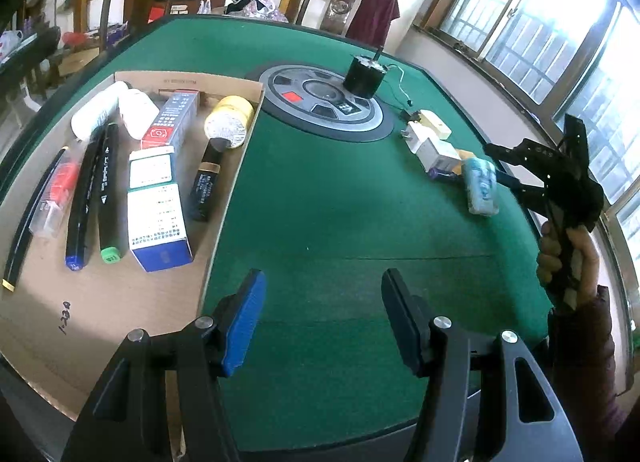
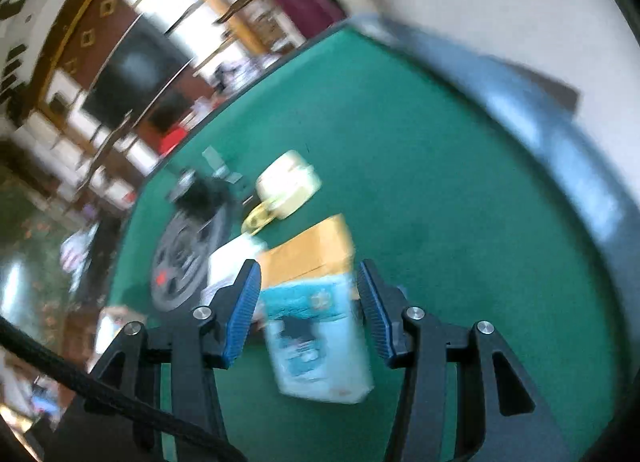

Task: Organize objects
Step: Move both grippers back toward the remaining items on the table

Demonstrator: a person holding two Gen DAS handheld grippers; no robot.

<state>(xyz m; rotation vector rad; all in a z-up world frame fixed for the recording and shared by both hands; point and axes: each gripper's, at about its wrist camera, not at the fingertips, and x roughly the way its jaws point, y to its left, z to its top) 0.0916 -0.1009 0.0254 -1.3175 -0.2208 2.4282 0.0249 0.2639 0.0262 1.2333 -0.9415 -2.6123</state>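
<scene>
A light blue tissue pack [image 2: 316, 338] lies on the green table, also seen in the left wrist view [image 1: 480, 185]. My right gripper [image 2: 310, 310] is open, with its blue-padded fingers on either side of the pack; from the left wrist view it [image 1: 516, 177] reaches in from the right. Behind the pack lie an orange-topped box [image 2: 316, 250], a white plug adapter [image 1: 432, 149] and a cream case [image 2: 288, 181]. My left gripper [image 1: 322, 318] is open and empty above bare green felt. A cardboard tray [image 1: 108, 294] on the left holds markers, boxes, bottles and a yellow tape roll [image 1: 229, 121].
A round grey centre panel [image 1: 324, 101] carries a black cylinder [image 1: 365, 75] with a thin wire. The table's edge runs close on the right, below windows. Chairs stand behind the far edge. The right wrist view is motion-blurred.
</scene>
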